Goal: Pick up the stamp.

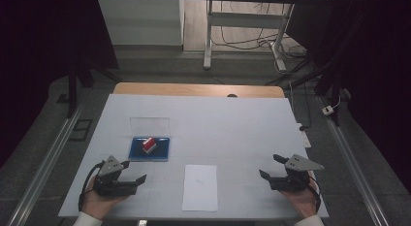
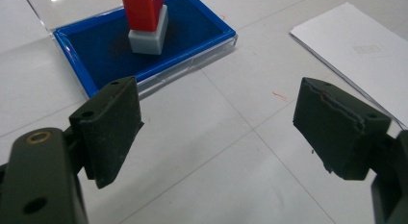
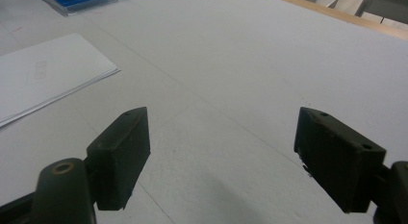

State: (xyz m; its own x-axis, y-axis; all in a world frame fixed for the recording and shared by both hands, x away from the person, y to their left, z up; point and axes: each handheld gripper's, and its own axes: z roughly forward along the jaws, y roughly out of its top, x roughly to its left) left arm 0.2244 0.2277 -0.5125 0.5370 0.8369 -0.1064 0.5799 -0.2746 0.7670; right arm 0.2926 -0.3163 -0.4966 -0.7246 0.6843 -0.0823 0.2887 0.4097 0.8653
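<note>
- Stamp (image 1: 149, 144) work has not begun, I judge: both tongs rest low at the near edge of the bench (image 1: 232, 114), nothing between their jaws
- Left tongs (image 1: 134, 171) stand wide open, jaws gaping over bare bench and aimed toward the blue ink pad tray (image 1: 137, 153) just ahead; that aim suggests they are lined up to take the stamp
- Right tongs (image 1: 270, 167) also stand open and grip nothing, well apart from the tray, likely parked until needed to steady the paper
- White sheet of paper (image 1: 200, 187) lies flat between the two tongs at the near edge, probably placed there so the stamp has a short trip from pad to page; a faint mark shows on it, too pale to read
- Farther in, the stamp stands in the ink pad tray, its base on the dark blue pad, presumably to keep its face inked
- It has a red handle above a pale grey block base (image 2: 148, 39), tilted a little in the left gripper view
- Behind the tray, its clear lid (image 1: 150, 125) stands open
</note>
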